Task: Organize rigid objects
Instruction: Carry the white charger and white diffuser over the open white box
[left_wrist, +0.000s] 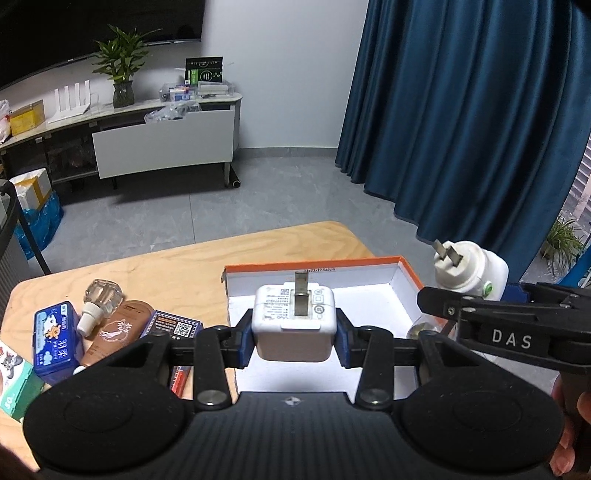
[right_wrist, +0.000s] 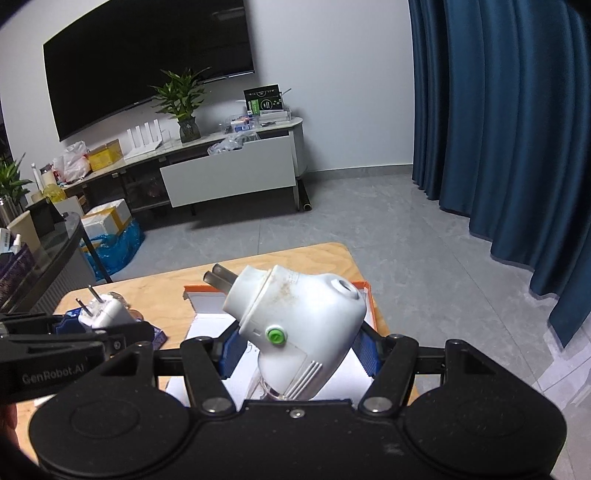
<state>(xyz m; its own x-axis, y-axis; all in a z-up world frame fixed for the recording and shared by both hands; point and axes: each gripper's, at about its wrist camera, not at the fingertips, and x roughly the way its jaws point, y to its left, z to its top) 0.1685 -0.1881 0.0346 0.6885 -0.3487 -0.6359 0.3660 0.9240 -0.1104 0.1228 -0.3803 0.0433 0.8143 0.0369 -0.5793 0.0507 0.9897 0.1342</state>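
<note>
Nearest the left wrist camera, the left gripper (left_wrist: 294, 341) was clamped by its blue pads on a white square wall charger (left_wrist: 294, 321), whose two metal prongs pointed up and away. The charger hung over the near half of the shallow white cardboard box with an orange rim (left_wrist: 408, 275), above its bare white floor and clear of all four walls.

The right gripper (right_wrist: 297, 349) was closed on a white plastic plug-in vaporiser with a green button (right_wrist: 295, 317), tilted so that its prongs pointed up and left of the box. In the left wrist view that vaporiser (left_wrist: 467, 267) sat above the box's right wall, just outside the far right corner, with the right gripper's black arm (left_wrist: 517, 328) crossing over the box's near right edge. A person's fingertips (left_wrist: 569, 432) showed at the right of that arm.

The box lay on a light plywood table (left_wrist: 177, 266), its far wall close to the table's far edge and its right wall near the table's right edge. Left of the box lay a clutter: a clear glass refill bottle with a white neck (left_wrist: 98, 304), a brown tube (left_wrist: 118, 330), a dark blue printed carton (left_wrist: 177, 326), a blue tissue pack (left_wrist: 55, 338) and a green-and-white carton (left_wrist: 16, 387). The carton lay just beside the box's left wall; bare tabletop remained only behind the clutter.
</note>
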